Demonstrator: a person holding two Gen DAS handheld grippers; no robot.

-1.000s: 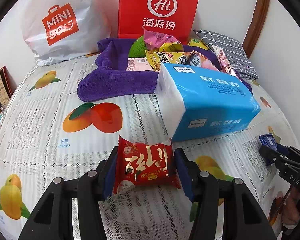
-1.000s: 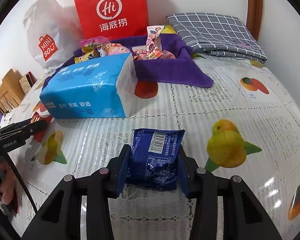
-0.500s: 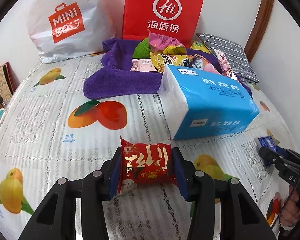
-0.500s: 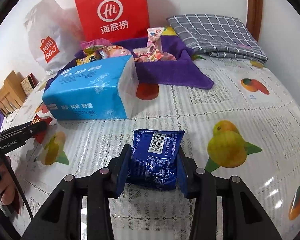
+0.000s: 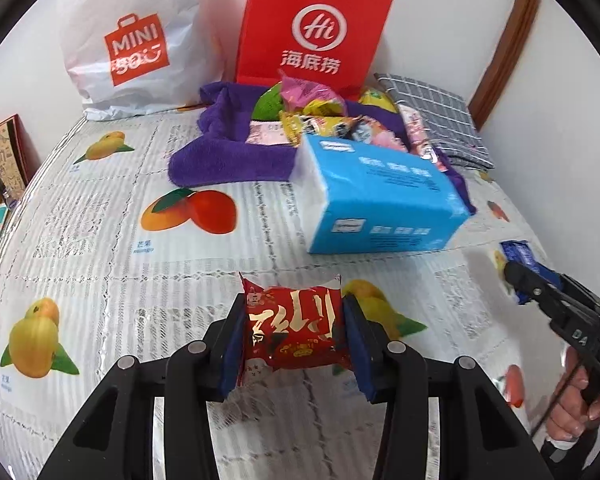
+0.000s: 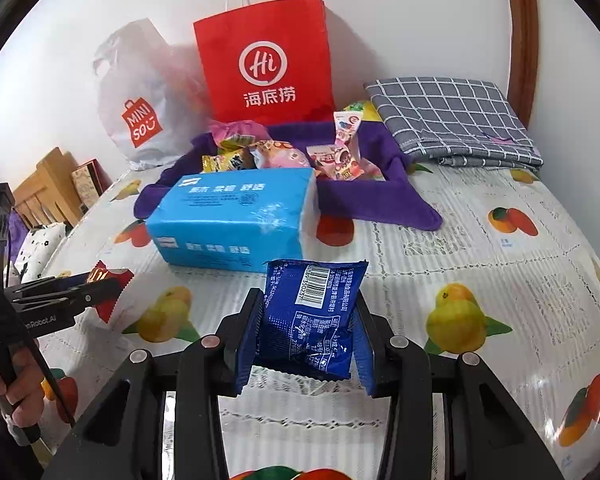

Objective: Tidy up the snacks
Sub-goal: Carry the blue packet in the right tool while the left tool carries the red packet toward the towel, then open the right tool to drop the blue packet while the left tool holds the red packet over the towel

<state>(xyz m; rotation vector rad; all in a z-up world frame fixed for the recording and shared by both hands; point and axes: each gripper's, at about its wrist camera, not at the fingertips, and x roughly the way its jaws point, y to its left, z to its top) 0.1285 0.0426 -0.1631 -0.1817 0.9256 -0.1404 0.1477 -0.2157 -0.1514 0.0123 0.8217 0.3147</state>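
My left gripper (image 5: 294, 332) is shut on a red snack packet (image 5: 294, 330) with gold lettering, held above the fruit-print tablecloth (image 5: 100, 216). My right gripper (image 6: 306, 330) is shut on a blue snack packet (image 6: 310, 316), barcode side up. Each gripper shows in the other view: the right one with its blue packet (image 5: 520, 256) at the right edge, the left one with its red packet (image 6: 108, 284) at the left edge. Several snack packets (image 5: 316, 120) lie piled on a purple towel (image 5: 228, 156) at the back, also in the right wrist view (image 6: 284, 156).
A blue tissue pack (image 5: 380, 196) lies in front of the towel, between the grippers and the pile. A red paper bag (image 5: 312, 32) and a white plastic bag (image 5: 136, 40) stand against the wall. A folded grey checked cloth (image 6: 452, 120) lies at the back right.
Both grippers have risen and drawn back a little from the table with their packets still held. The red and white bags show more fully.
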